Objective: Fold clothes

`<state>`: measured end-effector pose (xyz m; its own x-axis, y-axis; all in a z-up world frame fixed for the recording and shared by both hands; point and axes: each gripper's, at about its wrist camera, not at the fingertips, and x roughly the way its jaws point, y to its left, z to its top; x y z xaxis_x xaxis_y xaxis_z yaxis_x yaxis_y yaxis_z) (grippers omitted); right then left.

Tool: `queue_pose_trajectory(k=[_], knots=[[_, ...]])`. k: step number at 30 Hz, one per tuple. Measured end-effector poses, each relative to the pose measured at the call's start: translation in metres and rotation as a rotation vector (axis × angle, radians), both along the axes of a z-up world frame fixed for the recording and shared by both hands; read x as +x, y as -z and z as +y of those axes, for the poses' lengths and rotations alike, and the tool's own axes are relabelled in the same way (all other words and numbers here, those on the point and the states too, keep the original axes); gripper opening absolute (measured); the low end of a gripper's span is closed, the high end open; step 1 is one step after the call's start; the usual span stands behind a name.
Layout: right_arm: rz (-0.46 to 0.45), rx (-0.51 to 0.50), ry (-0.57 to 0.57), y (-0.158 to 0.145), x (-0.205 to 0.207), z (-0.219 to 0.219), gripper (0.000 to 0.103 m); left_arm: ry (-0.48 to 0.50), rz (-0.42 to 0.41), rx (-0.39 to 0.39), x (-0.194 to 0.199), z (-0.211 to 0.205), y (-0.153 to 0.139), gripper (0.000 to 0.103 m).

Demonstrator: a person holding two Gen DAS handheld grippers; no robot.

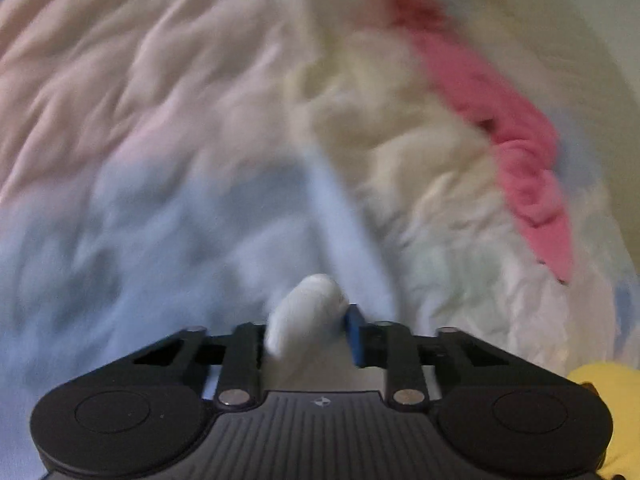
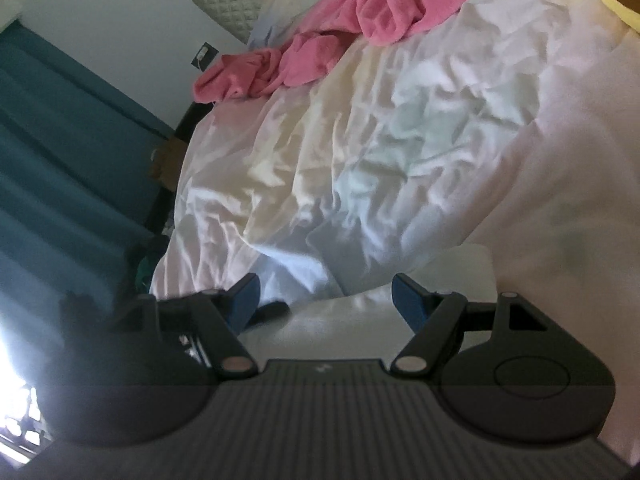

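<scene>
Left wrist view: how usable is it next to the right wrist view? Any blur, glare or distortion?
Left wrist view: heavy motion blur smears the bedding and pink garment; only the left gripper, pinching white cloth, stays fairly sharp. Right wrist view: clearer, tilted, fisheye-curved, dim; window glare burns out the lower left corner; the right gripper is shadowed.

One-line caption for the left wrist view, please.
Left gripper shut on a bunched fold of white cloth, over a rumpled pale sheet with a pink garment beyond.
</scene>
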<state>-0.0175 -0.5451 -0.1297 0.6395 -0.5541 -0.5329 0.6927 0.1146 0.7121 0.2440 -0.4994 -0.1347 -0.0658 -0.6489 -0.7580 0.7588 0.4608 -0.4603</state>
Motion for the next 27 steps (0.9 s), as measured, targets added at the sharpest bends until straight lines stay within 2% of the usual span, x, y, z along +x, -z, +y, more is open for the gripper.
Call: queue_pose_trajectory(k=[1,2,3,5,6,7,9,10,11,15,19,23,27], knots=[[-0.002,-0.011,0.001,-0.002,0.000,0.001,0.076,0.007,-0.055,-0.067,-0.005,0.003,-0.005,0.019],[-0.005,-0.026,0.002,-0.004,-0.001,0.002,0.076,0.006,-0.134,-0.089,-0.012,0.005,-0.005,0.021],[-0.005,-0.044,0.003,-0.006,-0.001,0.004,0.076,0.005,-0.230,-0.076,-0.019,0.006,-0.003,0.023],[-0.005,-0.086,0.003,-0.011,-0.002,0.009,0.076,0.002,-0.365,-0.024,-0.029,0.007,0.005,0.035],[0.001,-0.114,-0.002,-0.013,0.000,0.013,0.076,-0.010,-0.406,-0.005,-0.033,0.009,0.008,0.038],[0.011,-0.143,-0.008,-0.015,0.002,0.018,0.076,-0.039,-0.420,-0.009,-0.034,0.016,0.005,0.045],[0.028,-0.196,-0.047,-0.019,0.009,0.028,0.076,-0.102,-0.430,-0.052,-0.035,0.035,-0.009,0.059],[0.036,-0.221,-0.069,-0.021,0.012,0.033,0.076,-0.136,-0.439,-0.077,-0.037,0.047,-0.018,0.071],[0.041,-0.253,-0.087,-0.025,0.015,0.038,0.076,-0.169,-0.454,-0.092,-0.039,0.057,-0.027,0.077],[0.004,-0.385,-0.110,-0.045,0.011,0.056,0.076,-0.317,-0.563,-0.099,-0.045,0.113,-0.067,0.077],[-0.013,-0.488,-0.154,-0.059,0.008,0.073,0.076,-0.490,-0.622,-0.090,-0.064,0.219,-0.100,0.080],[-0.021,-0.551,-0.318,-0.072,0.015,0.097,0.076,-0.611,-0.697,-0.050,-0.099,0.319,-0.127,0.080],[-0.029,-0.581,-0.488,-0.081,0.022,0.127,0.076,-0.721,-0.766,-0.033,-0.142,0.394,-0.145,0.081]])
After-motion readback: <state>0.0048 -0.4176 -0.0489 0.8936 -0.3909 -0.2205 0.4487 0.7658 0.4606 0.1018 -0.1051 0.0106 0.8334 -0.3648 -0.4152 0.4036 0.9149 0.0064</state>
